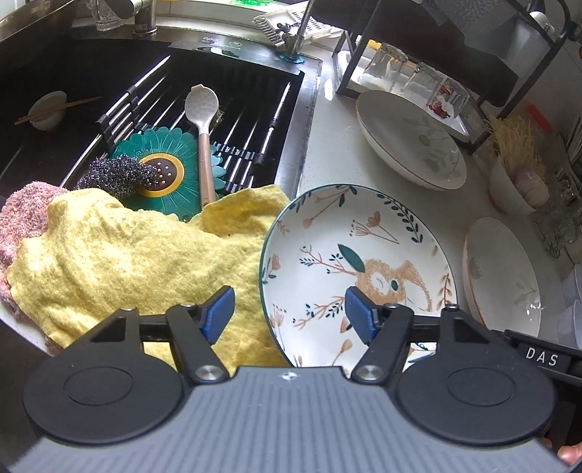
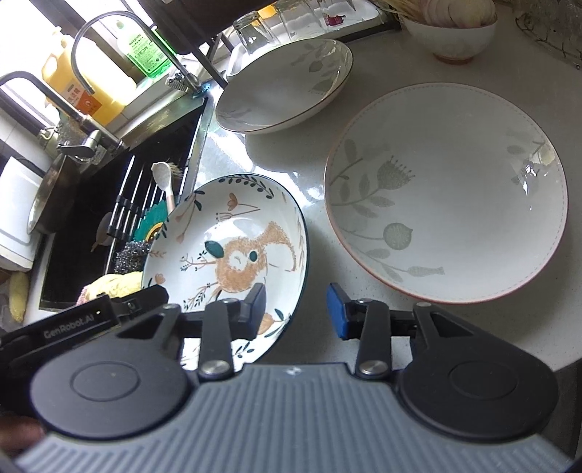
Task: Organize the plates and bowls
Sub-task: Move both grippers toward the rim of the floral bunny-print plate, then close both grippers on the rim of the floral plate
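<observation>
Rabbit plate (image 1: 349, 254) sat on tabletop (image 1: 334, 152) beside sink (image 1: 232, 91), near yellow cloth (image 1: 138, 254). Left gripper (image 1: 289, 313) fingers apart, straddling its rim w/o touching. Right gripper (image 2: 296, 309) fingers narrower, astride the opposite rim, nothing gripped.

The rabbit plate (image 1: 349, 254) is sitting on the counter (image 1: 327, 152), just beside the sink (image 1: 232, 91). A cloth (image 1: 138, 254) is lying over the sink's near edge, touching the plate's left rim. In the sink a rack (image 1: 240, 120) is lying, and a spoon (image 1: 202, 120) and a scrubber (image 1: 120, 174) are resting on it. Farther left in the sink, chopsticks (image 1: 58, 109) are lying across a small bowl (image 1: 47, 111). Behind the rabbit plate a leaf plate (image 2: 287, 83) is sitting before a shelf with upside-down glasses (image 1: 389, 65). Right of the rabbit plate a flower plate (image 2: 447, 196) is sitting. Behind that one, a bowl (image 2: 454, 32) is standing.
</observation>
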Action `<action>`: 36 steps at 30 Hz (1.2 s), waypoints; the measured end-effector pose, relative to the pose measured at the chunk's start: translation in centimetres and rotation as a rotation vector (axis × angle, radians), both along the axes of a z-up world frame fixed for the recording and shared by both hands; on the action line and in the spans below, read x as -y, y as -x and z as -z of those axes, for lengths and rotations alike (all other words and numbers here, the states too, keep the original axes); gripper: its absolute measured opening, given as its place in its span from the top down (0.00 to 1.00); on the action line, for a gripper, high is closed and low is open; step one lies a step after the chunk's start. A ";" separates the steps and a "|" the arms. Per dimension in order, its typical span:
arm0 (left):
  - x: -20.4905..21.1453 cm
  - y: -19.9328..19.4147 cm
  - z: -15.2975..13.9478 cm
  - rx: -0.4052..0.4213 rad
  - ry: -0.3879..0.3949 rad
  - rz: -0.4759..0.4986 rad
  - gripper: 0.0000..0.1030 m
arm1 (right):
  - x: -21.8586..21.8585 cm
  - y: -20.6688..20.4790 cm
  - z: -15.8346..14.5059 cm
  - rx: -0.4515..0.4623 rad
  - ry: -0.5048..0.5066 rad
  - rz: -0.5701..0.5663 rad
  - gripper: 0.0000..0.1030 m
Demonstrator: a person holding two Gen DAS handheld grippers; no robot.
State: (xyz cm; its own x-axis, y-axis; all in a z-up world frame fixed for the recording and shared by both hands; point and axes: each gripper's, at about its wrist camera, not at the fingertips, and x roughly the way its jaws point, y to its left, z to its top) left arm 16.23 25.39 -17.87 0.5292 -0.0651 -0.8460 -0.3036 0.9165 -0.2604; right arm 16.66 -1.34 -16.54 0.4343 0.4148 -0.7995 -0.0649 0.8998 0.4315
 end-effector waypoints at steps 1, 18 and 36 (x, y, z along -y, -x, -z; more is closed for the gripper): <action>-0.4 -0.3 0.2 -0.007 0.016 -0.003 0.39 | 0.0 -0.1 0.1 -0.006 -0.008 0.011 0.70; -1.7 -3.4 1.3 -0.039 0.005 0.041 0.80 | 0.1 -1.6 1.7 -0.048 -0.052 0.122 0.75; -1.3 -2.3 0.1 -0.023 -0.011 0.026 0.91 | 0.1 -2.3 0.8 -0.002 -0.041 0.025 0.90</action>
State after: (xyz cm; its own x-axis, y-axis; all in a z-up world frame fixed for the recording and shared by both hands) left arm 18.55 26.71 -18.00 0.5077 -0.0689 -0.8587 -0.2852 0.9271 -0.2431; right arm 18.99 -1.44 -17.34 0.4435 0.4365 -0.7828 -0.0419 0.8826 0.4683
